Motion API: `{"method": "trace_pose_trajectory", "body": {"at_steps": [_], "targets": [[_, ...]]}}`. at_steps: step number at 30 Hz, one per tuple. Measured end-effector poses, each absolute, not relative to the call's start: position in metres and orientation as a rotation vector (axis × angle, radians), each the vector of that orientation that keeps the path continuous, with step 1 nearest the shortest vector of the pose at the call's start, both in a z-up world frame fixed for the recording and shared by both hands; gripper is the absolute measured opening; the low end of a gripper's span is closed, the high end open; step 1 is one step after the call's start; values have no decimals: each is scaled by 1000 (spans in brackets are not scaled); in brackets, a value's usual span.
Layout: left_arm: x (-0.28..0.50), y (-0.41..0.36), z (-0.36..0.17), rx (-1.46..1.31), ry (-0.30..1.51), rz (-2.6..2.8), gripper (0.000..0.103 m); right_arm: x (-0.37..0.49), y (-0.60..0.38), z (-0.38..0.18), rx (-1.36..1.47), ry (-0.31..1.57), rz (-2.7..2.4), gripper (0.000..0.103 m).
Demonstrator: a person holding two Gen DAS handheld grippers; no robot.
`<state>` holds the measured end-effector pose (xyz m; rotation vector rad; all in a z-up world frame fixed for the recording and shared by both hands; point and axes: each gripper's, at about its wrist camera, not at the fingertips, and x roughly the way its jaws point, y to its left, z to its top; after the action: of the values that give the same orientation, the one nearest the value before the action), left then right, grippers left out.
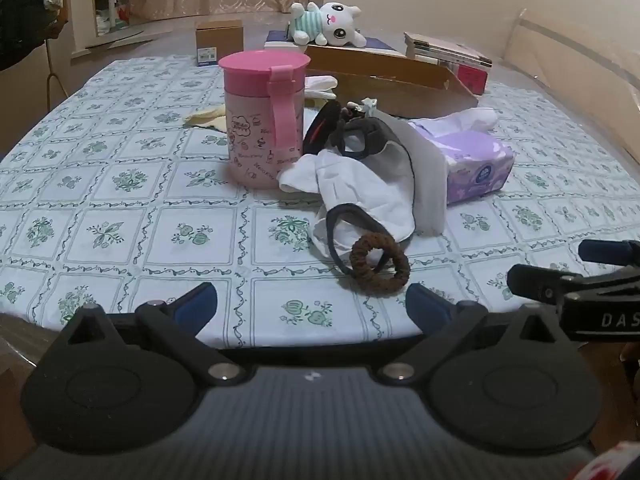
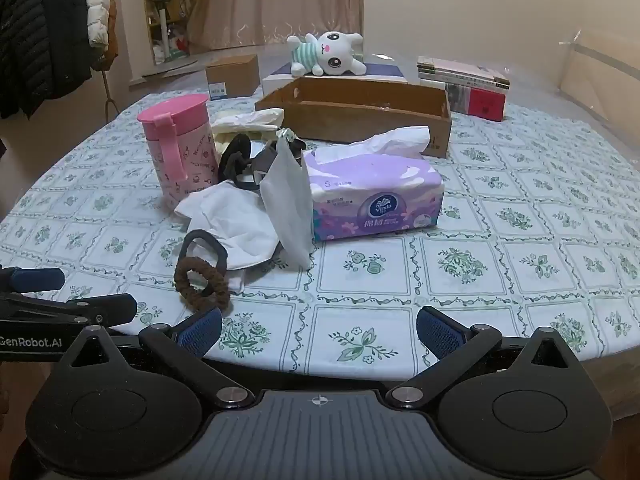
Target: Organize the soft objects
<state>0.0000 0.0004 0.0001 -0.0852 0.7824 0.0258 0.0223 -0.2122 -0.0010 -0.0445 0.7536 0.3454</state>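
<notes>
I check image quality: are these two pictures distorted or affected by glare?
Left wrist view: strong fisheye bend, the table edge curves, corners dark. Right wrist view: same bend, faint glare on the clear sheet at far right; the tissue pack stays sharp.

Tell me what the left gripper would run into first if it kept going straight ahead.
Probably the brown scrunchie, just right of centre ahead of the open left gripper; the tablecloth might come first, since depth is unclear.

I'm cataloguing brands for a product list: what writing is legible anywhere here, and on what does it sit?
"Vinda": round logo on the purple tissue pack
"GenRobot.AI": side of the left tongs
"DAS", cut off: the right tongs
Pink cup doodle lettering, cardboard box label, books: too blurred to read.
</notes>
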Motion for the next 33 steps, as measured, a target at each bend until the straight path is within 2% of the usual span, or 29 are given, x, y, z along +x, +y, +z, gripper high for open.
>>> {"method": "trace_pose_trajectory", "body": {"at_steps": [33], "targets": [[-2, 2, 2, -101, 768, 31, 99, 22, -211, 1, -55, 751, 341, 103]]}}
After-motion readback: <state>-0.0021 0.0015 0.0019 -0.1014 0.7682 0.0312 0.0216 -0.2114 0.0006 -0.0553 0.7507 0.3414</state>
